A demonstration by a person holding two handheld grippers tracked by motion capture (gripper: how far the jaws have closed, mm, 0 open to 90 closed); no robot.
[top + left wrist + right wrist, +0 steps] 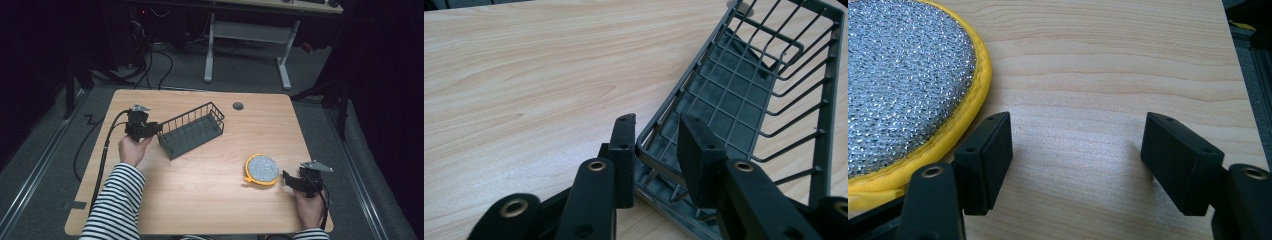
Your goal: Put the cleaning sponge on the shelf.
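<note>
Basket (192, 131), a dark grey wire one, lies slantwise on the left half of the wooden table (200, 200), and the left gripper (150, 129) has closed its jaws on the near end of the basket's rim, one pad outside the wire and one inside, as the left gripper view (659, 145) makes plain. The hold looks thin: the pads bite a narrow wire edge at one corner, so a lift from there would likely let the long basket swing down at its far end or twist out between the pads, and a drag could make it pivot across the table instead of following. The left hand (132, 149) comes in low from the near left edge on a striped sleeve (117, 200), wrist nearly level, with the gripper pointing to the right at the basket's end. Further right, a round scrubbing pad (262, 169) with a silvery mesh face and a yellow rim lies flat near the table's right edge. Just right of it, the right gripper (286, 181) rests low by the near right corner, aimed left at the pad, its jaws standing wide apart with only bare wood between them; a careless nudge would push the pad away.
</note>
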